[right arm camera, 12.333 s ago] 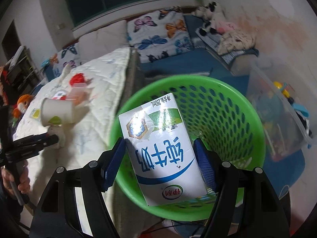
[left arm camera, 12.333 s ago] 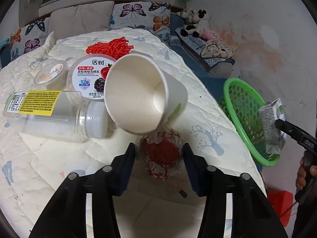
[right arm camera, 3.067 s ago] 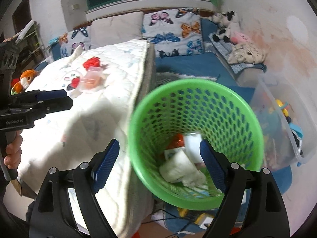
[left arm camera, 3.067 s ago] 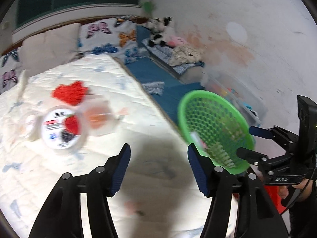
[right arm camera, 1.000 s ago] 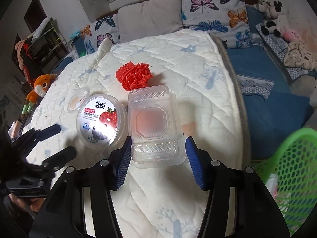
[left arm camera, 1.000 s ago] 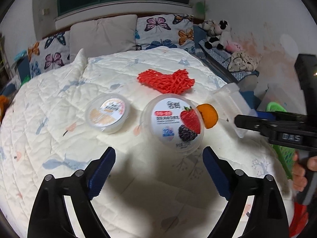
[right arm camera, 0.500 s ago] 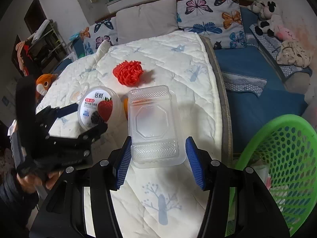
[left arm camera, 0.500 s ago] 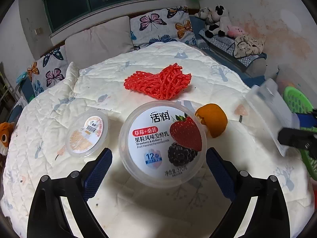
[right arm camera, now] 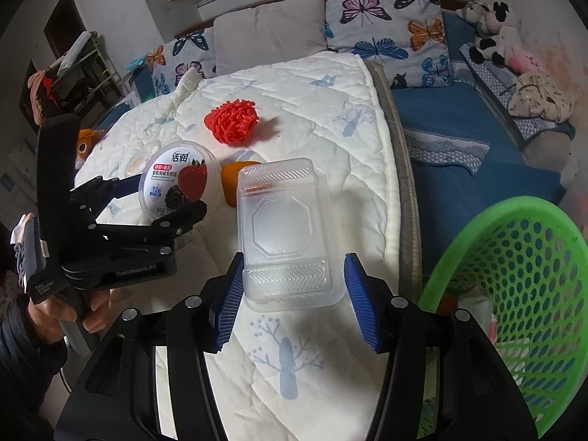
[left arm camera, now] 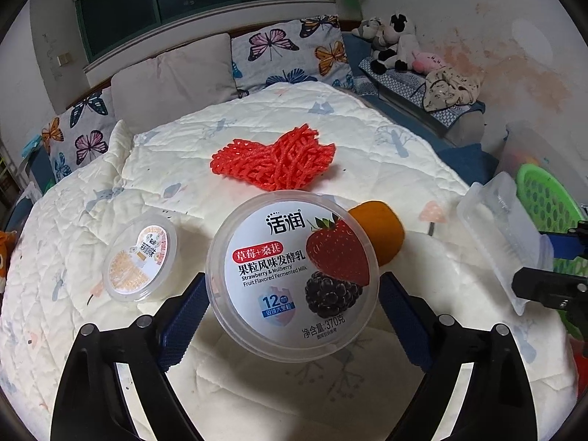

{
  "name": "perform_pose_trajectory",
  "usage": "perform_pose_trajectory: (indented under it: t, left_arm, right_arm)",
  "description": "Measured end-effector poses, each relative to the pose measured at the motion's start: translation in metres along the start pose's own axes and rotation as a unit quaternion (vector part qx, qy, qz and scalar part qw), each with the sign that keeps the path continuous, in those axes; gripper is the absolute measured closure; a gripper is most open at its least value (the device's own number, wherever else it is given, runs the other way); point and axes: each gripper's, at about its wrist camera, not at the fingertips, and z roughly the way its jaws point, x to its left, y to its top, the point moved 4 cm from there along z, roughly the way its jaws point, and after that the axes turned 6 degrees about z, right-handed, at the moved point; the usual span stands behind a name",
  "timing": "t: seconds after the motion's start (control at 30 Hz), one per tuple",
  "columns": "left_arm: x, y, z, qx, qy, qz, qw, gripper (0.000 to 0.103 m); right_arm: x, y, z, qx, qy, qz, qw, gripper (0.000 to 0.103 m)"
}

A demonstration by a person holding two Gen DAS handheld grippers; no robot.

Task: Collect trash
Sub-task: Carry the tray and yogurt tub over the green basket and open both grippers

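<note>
My left gripper point(left arm camera: 290, 316) is shut on a round yogurt tub point(left arm camera: 292, 270) with a strawberry label, raised off the white quilt point(left arm camera: 257, 386); it also shows in the right wrist view point(right arm camera: 176, 180). My right gripper point(right arm camera: 294, 301) is shut on a clear plastic clamshell box point(right arm camera: 284, 231), lifted above the bed; the box shows in the left wrist view point(left arm camera: 499, 242). A green mesh basket point(right arm camera: 522, 279) with trash inside stands to the right of the bed. A small lidded cup point(left arm camera: 141, 257), an orange peel point(left arm camera: 378, 231) and a red foam net point(left arm camera: 275, 161) lie on the quilt.
Pillows with butterfly print point(left arm camera: 290, 51) line the head of the bed. A blue couch with plush toys point(right arm camera: 492, 44) runs along the right wall. A clear storage bin point(left arm camera: 529, 147) stands behind the basket. The bed edge point(right arm camera: 400, 183) runs between me and the basket.
My left gripper has closed in on the yogurt tub and taken hold of it. My right gripper has lifted the clamshell box and drawn back towards the basket.
</note>
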Motion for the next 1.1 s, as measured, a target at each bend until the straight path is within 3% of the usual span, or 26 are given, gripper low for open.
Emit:
perform_pose_trajectory:
  t: [0.57, 1.1]
  left_arm:
    - [-0.022, -0.008, -0.067, -0.049, -0.06, -0.011, 0.9969, 0.015]
    - [-0.096, 0.007, -0.094, -0.062, -0.144, 0.016, 0.9875, 0.015]
  right_arm:
    - [-0.021, -0.028, -0.045, -0.031, -0.026, 0.008, 0.999, 0.048]
    - [-0.114, -0.063, -0.094, -0.052, -0.105, 0.081, 0.99, 0.048]
